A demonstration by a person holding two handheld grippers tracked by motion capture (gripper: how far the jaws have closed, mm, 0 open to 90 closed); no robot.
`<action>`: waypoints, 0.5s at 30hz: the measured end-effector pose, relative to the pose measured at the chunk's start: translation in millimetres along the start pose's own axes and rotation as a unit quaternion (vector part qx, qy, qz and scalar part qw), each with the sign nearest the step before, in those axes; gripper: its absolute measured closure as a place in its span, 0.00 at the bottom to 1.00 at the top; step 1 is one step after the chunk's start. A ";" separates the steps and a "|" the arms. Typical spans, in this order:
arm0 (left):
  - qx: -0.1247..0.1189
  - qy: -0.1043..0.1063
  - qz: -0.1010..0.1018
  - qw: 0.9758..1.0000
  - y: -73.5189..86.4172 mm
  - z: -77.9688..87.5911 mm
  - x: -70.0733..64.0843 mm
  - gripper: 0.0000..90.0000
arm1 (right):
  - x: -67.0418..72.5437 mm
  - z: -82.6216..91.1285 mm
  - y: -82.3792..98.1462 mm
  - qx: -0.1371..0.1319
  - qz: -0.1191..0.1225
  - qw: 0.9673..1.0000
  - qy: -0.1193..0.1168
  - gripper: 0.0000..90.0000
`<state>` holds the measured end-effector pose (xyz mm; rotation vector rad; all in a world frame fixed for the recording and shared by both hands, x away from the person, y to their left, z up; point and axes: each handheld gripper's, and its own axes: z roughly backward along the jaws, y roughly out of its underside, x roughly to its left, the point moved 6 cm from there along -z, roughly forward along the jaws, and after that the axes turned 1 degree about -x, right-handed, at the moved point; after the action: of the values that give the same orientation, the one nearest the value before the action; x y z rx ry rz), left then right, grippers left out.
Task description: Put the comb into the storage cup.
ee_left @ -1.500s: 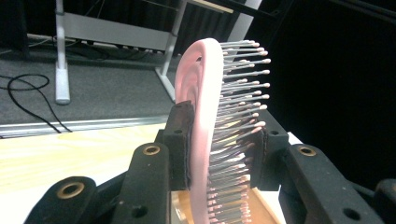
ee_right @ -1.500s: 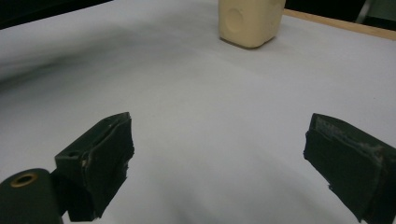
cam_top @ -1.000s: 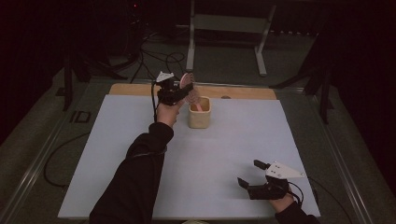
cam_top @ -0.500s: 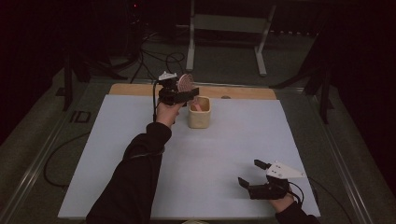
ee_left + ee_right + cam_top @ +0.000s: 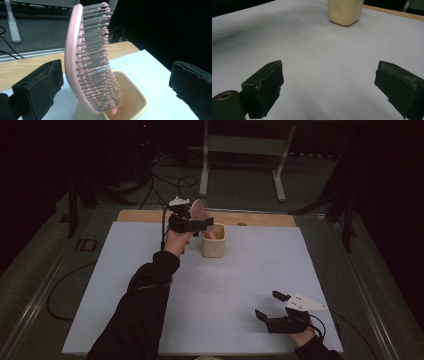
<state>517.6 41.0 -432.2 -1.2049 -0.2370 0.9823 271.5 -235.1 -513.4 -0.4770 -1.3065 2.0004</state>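
No brand, label or writing can be read on anything in these views. A pink hairbrush point(image 5: 86, 62) stands with its lower end inside a cream cup point(image 5: 213, 240) at the far middle of the white table point(image 5: 125, 285); its long axis runs nearly upright, tilted a little, and in the left gripper view its grey, pink-tipped bristles face right while the smooth pink back faces left. The cup has a squarish rim and sits just near of a bare wooden strip point(image 5: 260, 218) along the table's far edge. The left gripper point(image 5: 197, 222) is raised at the far side, just left of the cup, at the level of the brush head. Its 2 black jaws stand wide apart on either side of the brush in the left gripper view, neither one touching it. The person's dark sleeve point(image 5: 142, 305) reaches from the near edge up to that hand. The right gripper point(image 5: 270, 306) lies low over the near right part of the table, well apart from the cup, its 2 jaws spread open with only bare white surface between them. In the right gripper view the cup appears far off at the top. Beyond the table, on the dark floor, stand a grey metal frame point(image 5: 245, 150) and loose black cables point(image 5: 165, 182).
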 end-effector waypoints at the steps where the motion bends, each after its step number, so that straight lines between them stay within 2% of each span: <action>1: 0.003 0.001 -0.002 1.000 0.1 0.4 0.0 0.00 | -0.1 -0.2 0.0 0.001 0.002 1.000 0.000 0.08; 3: 0.003 -0.005 -0.013 1.000 0.0 2.1 0.1 0.00 | 0.0 -0.1 -0.1 0.000 0.003 1.000 0.000 0.08; 7: 0.007 0.005 -0.015 1.000 0.1 6.1 -0.4 0.00 | -0.4 0.3 -0.3 -0.001 0.002 1.000 0.002 0.08; 15: 0.020 0.008 -0.036 0.999 1.2 15.9 -1.9 0.00 | -0.1 0.6 -0.7 -0.002 0.003 1.000 0.001 0.08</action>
<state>505.9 50.3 -426.4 -1.1595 -0.2456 0.9117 271.5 -235.4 -512.5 -0.4852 -1.3111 2.0025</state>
